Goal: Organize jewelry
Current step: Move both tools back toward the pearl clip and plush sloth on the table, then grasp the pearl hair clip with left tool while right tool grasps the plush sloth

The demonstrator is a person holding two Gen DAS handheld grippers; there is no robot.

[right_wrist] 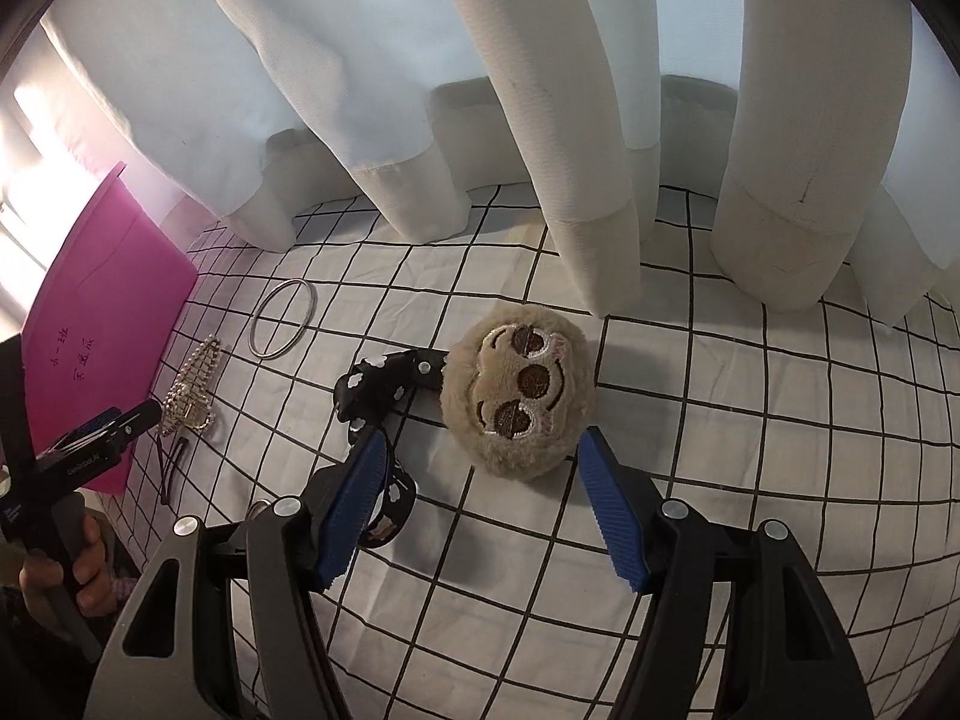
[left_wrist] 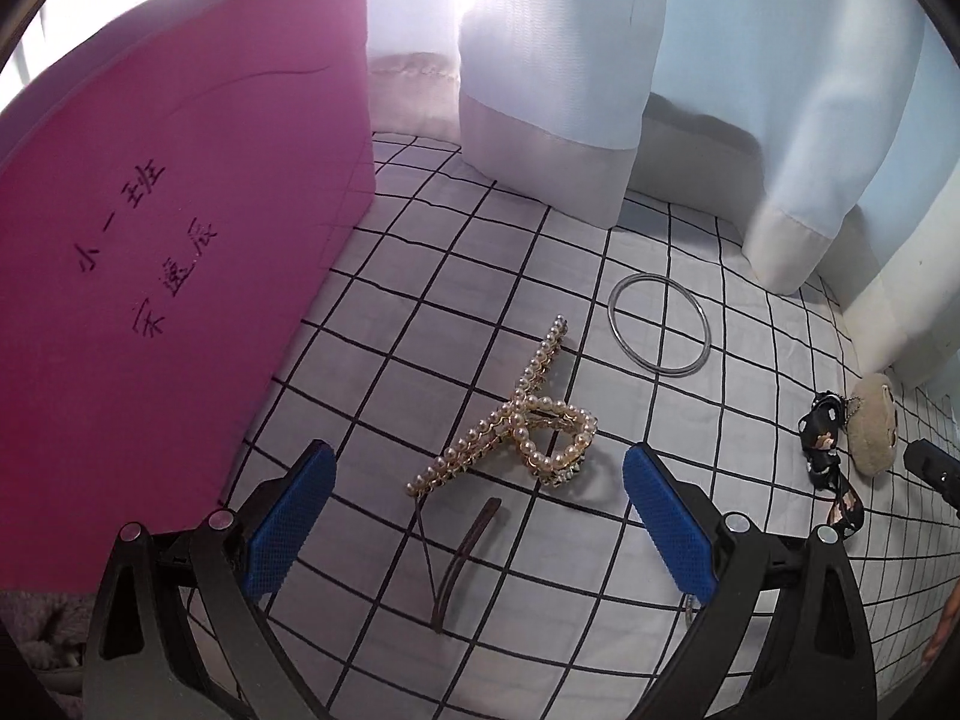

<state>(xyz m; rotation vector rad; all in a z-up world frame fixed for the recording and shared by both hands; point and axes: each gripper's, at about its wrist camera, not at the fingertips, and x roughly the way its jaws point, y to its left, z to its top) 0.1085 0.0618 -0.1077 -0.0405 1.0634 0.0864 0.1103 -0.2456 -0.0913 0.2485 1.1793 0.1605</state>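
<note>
In the left wrist view a pearl hair claw (left_wrist: 516, 420) lies on the checked sheet (left_wrist: 720, 540), just ahead of my open left gripper (left_wrist: 480, 456). A brown hair pin (left_wrist: 462, 564) rests between its blue pads. A silver bangle (left_wrist: 610, 315) lies further back. My right gripper (right_wrist: 483, 438) hangs open over a tan plush sloth charm (right_wrist: 519, 390), whose lower part sits between the fingertips without contact. Its black patterned strap (right_wrist: 372, 390) runs under the left finger (right_wrist: 354, 510). The claw (right_wrist: 192, 396), bangle (right_wrist: 258, 330) and pin (right_wrist: 174, 468) lie to the left.
A pink box (left_wrist: 150, 240) with handwriting stands at the left, close to the claw. White curtains (right_wrist: 420, 120) hang down onto the sheet along the back. A hand (right_wrist: 60, 576) holds the left gripper (right_wrist: 120, 420) at the sheet's left edge.
</note>
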